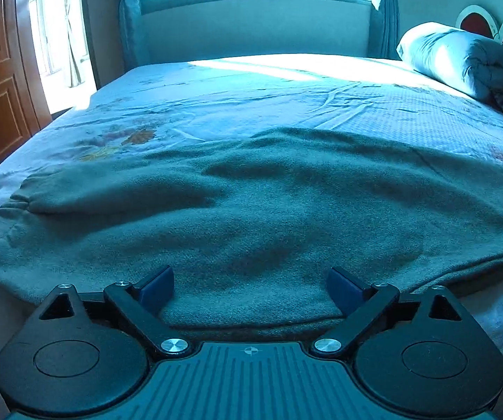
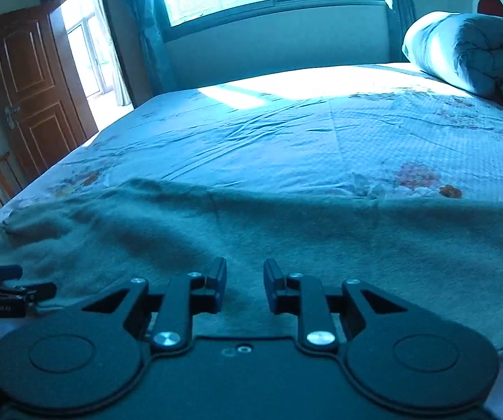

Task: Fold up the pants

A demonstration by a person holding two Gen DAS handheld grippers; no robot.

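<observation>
pants: one lengthwise fold done, lying along bed near edge
left hand-held gripper: yours spread wide, empty
right hand-held gripper: narrow gap, pinching nothing
left: crosswise folds

grey-green pants, floral blue sheet

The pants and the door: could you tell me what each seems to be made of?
Pants: soft fleece or brushed knit, probably; matte, fuzzy nap, limp folds, gathered cuffs. Door: wood or wood veneer, glossy reddish-brown, raised panels.
</observation>
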